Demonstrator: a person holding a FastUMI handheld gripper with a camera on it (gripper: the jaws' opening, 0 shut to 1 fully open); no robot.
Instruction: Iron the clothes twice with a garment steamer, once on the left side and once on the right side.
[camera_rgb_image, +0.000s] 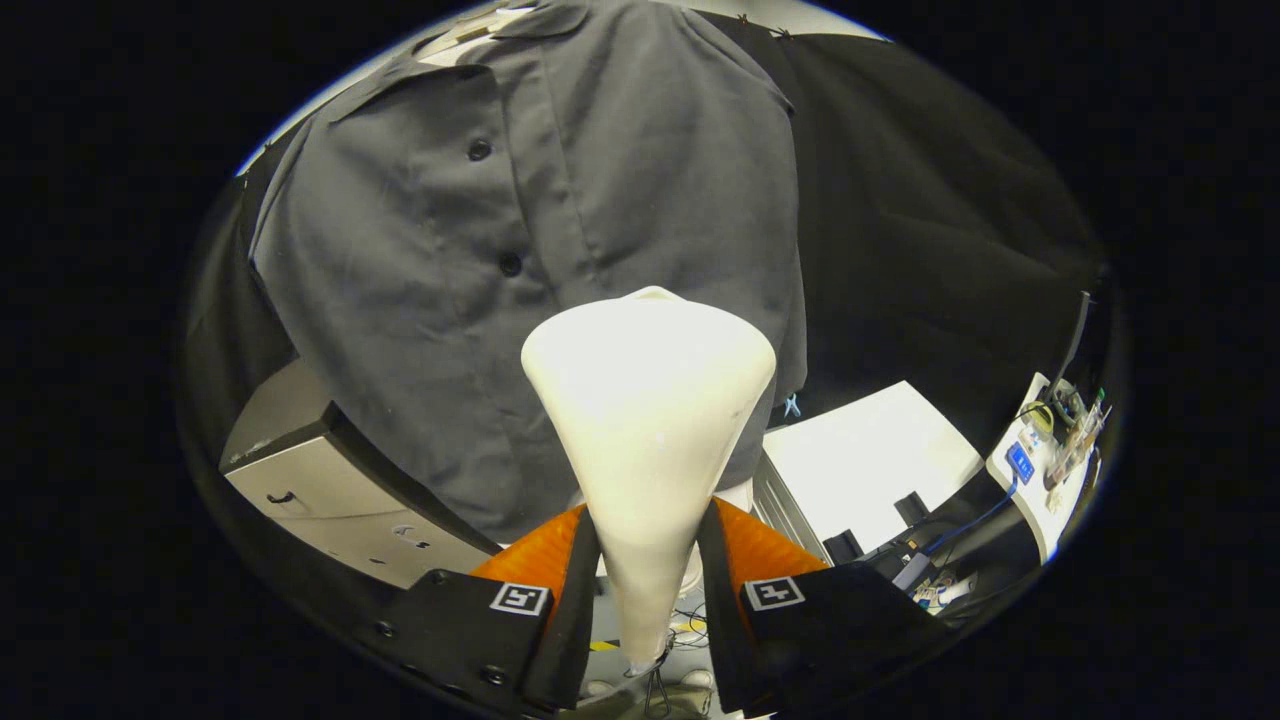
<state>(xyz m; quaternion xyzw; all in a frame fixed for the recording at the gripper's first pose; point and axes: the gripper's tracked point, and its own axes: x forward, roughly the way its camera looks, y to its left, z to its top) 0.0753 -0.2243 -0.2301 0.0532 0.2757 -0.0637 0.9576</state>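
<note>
A white garment steamer stands upright between my fingers, its narrow handle clamped by both and its wide head pointing away from me. My gripper is shut on that handle. Just beyond the steamer head hangs a dark grey button-up shirt, with two dark buttons showing along its placket. The steamer head sits in front of the shirt's lower middle part, slightly right of the button line; whether it touches the cloth is not clear.
A grey cabinet stands below the shirt to the left of my fingers. A white-topped unit is at the right, with cables and a small device with a blue screen beyond it. Black cloth wall hangs behind.
</note>
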